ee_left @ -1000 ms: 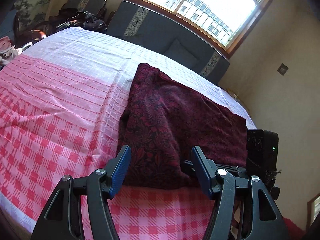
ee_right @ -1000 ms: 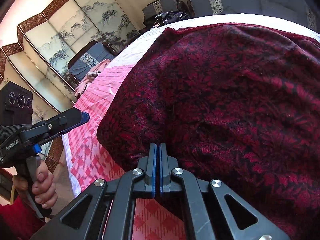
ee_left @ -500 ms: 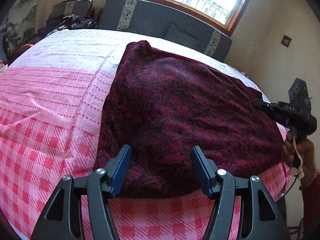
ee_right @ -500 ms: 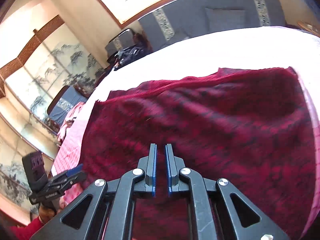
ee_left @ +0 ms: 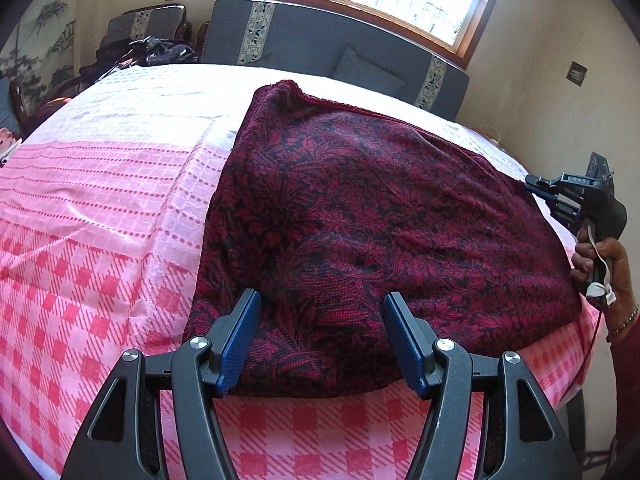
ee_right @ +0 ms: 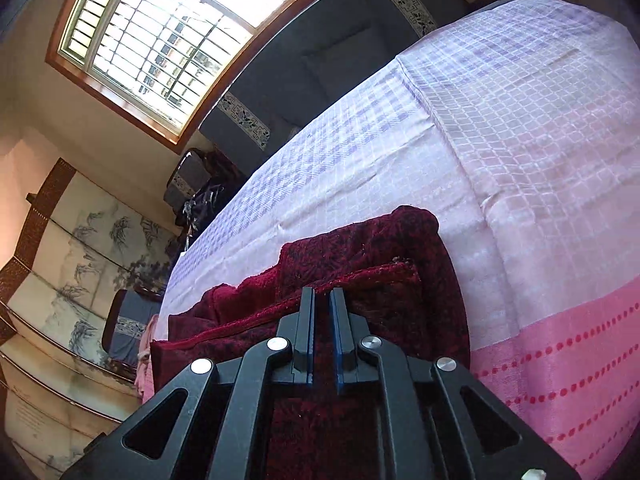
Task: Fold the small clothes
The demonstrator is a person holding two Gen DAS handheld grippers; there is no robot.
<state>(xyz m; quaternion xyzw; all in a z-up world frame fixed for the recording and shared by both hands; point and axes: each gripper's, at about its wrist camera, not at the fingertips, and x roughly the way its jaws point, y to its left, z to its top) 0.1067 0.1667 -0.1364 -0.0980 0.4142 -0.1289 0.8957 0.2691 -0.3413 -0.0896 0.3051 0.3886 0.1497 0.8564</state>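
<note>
Cloth, dark red floral knit (ee_left: 380,216), now lies spread on the pink checked bedsheet (ee_left: 100,240); right gripper (ee_right: 322,344) let go at three o'clock, jaws slightly parted; left gripper (ee_left: 320,340) gapes, empty.

The dark red garment (ee_left: 360,216) is a knitted-looking cloth, matt and slightly fuzzy, with a black leaf pattern woven in and a fine scalloped trim along its far hem. Under it the bed cover (ee_left: 100,208) is thin woven cotton-like cloth, matt, with a raised waffle grid toward the far edge of the bed and flat pink checks toward the near edge. The left hand-held gripper (ee_left: 322,340) is smooth black plastic with bright metal screw heads and blue, finely ribbed pads. The right hand-held gripper (ee_right: 322,340) has the same finish. The window frame (ee_left: 472,36) is glossy varnished wood.
</note>
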